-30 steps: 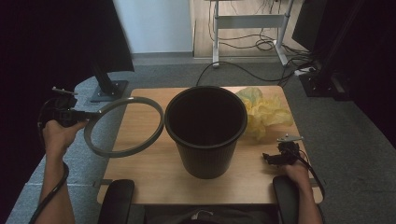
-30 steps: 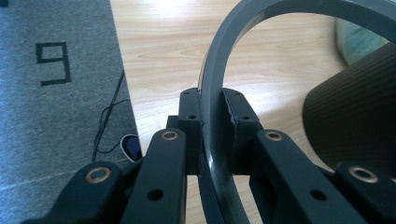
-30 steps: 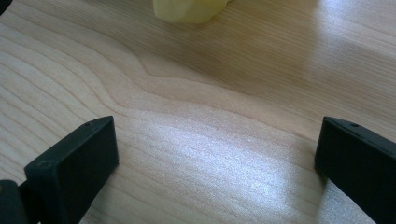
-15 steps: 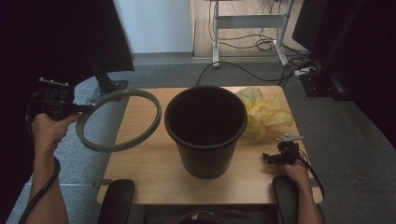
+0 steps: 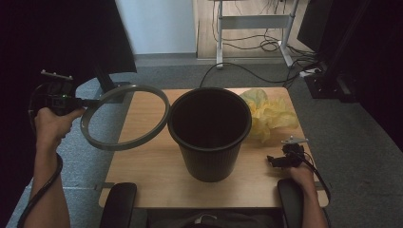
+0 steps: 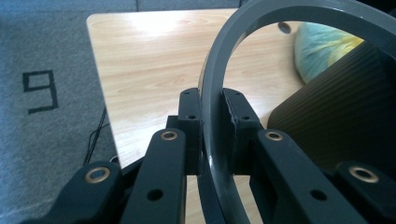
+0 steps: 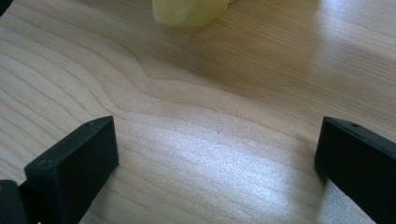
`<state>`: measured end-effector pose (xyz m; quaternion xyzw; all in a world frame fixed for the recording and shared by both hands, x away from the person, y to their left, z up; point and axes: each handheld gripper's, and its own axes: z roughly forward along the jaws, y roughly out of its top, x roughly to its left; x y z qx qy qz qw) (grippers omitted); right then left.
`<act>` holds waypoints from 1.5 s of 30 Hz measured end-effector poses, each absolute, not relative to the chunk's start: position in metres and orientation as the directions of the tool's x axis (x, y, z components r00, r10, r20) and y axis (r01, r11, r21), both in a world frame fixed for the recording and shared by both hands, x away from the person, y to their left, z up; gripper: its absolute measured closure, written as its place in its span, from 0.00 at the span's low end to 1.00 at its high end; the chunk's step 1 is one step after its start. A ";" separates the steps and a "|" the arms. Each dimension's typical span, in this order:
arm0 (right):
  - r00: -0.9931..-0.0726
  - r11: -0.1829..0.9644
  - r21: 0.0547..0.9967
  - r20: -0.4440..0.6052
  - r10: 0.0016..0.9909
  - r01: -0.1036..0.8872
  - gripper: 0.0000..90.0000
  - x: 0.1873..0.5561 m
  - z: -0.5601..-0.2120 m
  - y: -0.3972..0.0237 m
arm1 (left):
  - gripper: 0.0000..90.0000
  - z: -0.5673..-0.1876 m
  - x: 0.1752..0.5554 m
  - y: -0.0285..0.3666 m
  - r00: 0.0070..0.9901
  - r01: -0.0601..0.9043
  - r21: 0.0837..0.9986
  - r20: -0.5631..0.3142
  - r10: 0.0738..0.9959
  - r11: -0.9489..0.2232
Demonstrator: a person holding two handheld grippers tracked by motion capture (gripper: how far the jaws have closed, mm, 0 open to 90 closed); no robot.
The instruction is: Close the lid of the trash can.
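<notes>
1. The left gripper (image 5: 88,101), at the left edge of the high view, is clamped on the grey ring (image 5: 124,117); its jaws pinch the ring's rim from both sides. The ring hangs tilted in the air over the table's left edge, just beside the black bin (image 5: 209,130) at centre frame.
2. The right gripper (image 5: 272,160) rests at lower right with its jaws wide apart over bare table (image 5: 147,161), holding nothing.
3. The step appears to be carrying the ring clear of the bin. Doing it well likely means holding the pinch firm and keeping the ring level enough to avoid clipping the bin's rim.
4. The left gripper view shows the pads' contact on the ring; the high view shows the yellow bag (image 5: 267,114) behind the bin.
</notes>
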<state>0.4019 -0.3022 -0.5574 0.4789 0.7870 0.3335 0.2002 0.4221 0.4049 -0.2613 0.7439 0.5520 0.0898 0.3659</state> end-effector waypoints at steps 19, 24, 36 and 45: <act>-0.462 0.319 0.717 0.005 0.887 0.620 0.00 0.403 -0.557 -0.302 | 0.87 -0.261 0.439 0.364 0.422 0.738 0.649 -0.230 0.877 -0.185; -0.463 0.319 0.718 0.005 0.887 0.619 0.00 0.403 -0.557 -0.301 | 0.87 -0.262 0.443 0.352 0.436 0.733 0.651 -0.229 0.870 -0.196; -0.463 0.319 0.718 0.005 0.887 0.619 0.00 0.403 -0.557 -0.301 | 0.87 -0.263 0.451 0.320 0.485 0.714 0.661 -0.227 0.845 -0.232; -0.462 0.318 0.718 0.006 0.887 0.619 0.00 0.403 -0.557 -0.301 | 0.87 -0.263 0.459 0.293 0.526 0.699 0.663 -0.221 0.821 -0.269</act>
